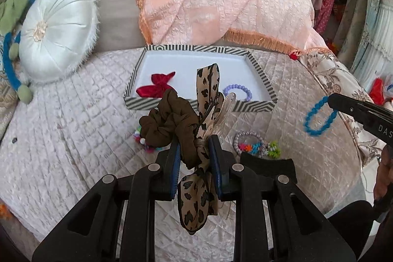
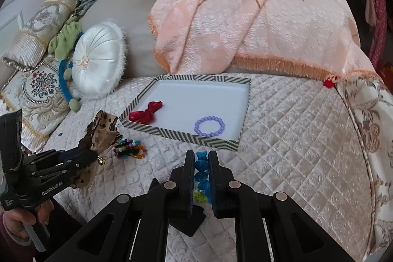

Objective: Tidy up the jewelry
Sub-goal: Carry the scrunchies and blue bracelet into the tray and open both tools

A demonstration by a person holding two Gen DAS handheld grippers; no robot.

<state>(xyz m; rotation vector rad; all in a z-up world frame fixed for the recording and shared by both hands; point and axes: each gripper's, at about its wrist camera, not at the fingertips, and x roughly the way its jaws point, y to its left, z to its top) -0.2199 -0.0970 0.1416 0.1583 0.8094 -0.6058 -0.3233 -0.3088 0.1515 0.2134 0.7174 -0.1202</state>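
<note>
On the left gripper [image 2: 94, 155], white letters on its black side read "GenRobot.AI". On the right gripper [image 1: 330, 100], the black arm shows "DAS", cut off at the picture's edge.

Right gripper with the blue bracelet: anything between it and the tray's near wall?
Only bare quilted bedspread lies between right gripper and tray, per the right wrist view.

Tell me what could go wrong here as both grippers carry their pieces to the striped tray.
The left gripper pinches the leopard-print bow with the brown scrunchie bunched alongside; the scrunchie may slip out, or both may drop together.
The right gripper grips the blue bead bracelet by only a few beads, so it could swing or slip.
Either release could land on the red bow or purple bracelet in the tray.
</note>
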